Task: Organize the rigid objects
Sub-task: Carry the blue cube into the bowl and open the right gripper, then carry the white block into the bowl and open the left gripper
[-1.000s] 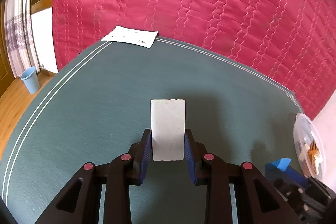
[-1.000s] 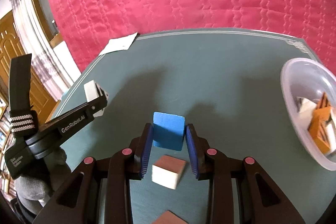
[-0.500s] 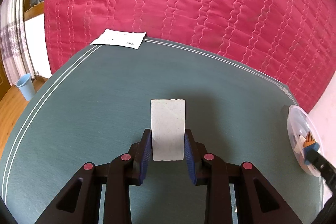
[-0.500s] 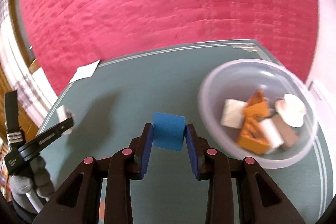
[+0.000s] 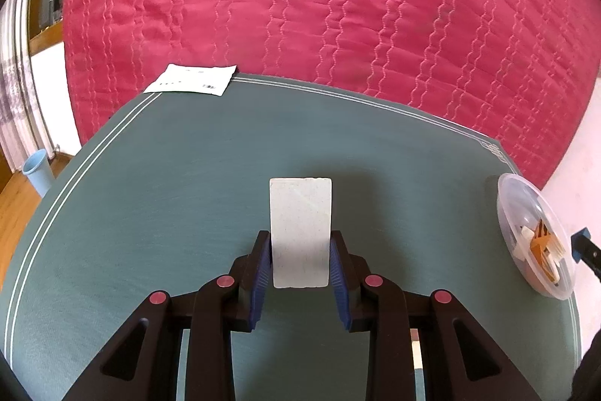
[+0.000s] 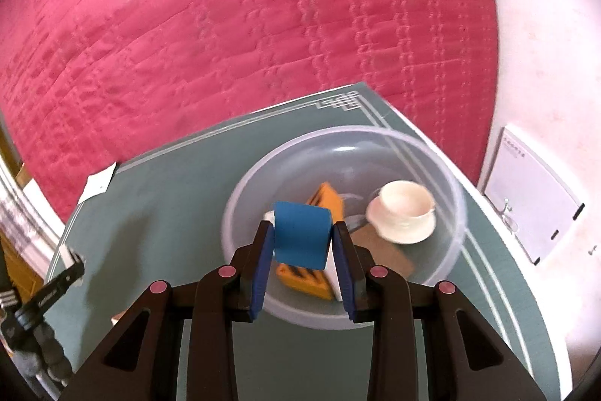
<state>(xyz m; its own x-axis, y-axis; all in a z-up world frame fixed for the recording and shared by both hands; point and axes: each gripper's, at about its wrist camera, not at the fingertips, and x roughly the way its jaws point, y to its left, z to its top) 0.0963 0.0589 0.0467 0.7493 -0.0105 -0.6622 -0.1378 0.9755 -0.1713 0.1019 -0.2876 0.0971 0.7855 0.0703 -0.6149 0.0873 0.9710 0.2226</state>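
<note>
The left tool (image 5: 300, 258) is clamped on a white rectangular block (image 5: 300, 232), its blue pads pressed against the block's two long sides, and holds it upright above the middle of the bench (image 5: 169, 183), which is covered by a grey-green cloth with white border lines. The right tool (image 6: 302, 243) grips a blue block (image 6: 302, 235) between its pads and holds it over the near side of a clear plastic bowl (image 6: 443, 171) that stands close to the bench's far right corner. Inside the bowl lie a white cup on a saucer (image 6: 403, 215), an orange piece with dark markings (image 6: 300, 279), a brown flat piece (image 6: 383, 252) and a white piece partly hidden behind the tool's right finger. In the left wrist view the same bowl sits at the right edge of the bench, with the tip of the right tool and its blue block just beyond it. A white printed paper (image 5: 191, 83) lies at the far left corner of the bench, against a pink quilted cover (image 5: 338, 6) that rises behind the far edge. A light blue bin (image 5: 37, 171) stands on the wooden floor off the bench's left side.
</note>
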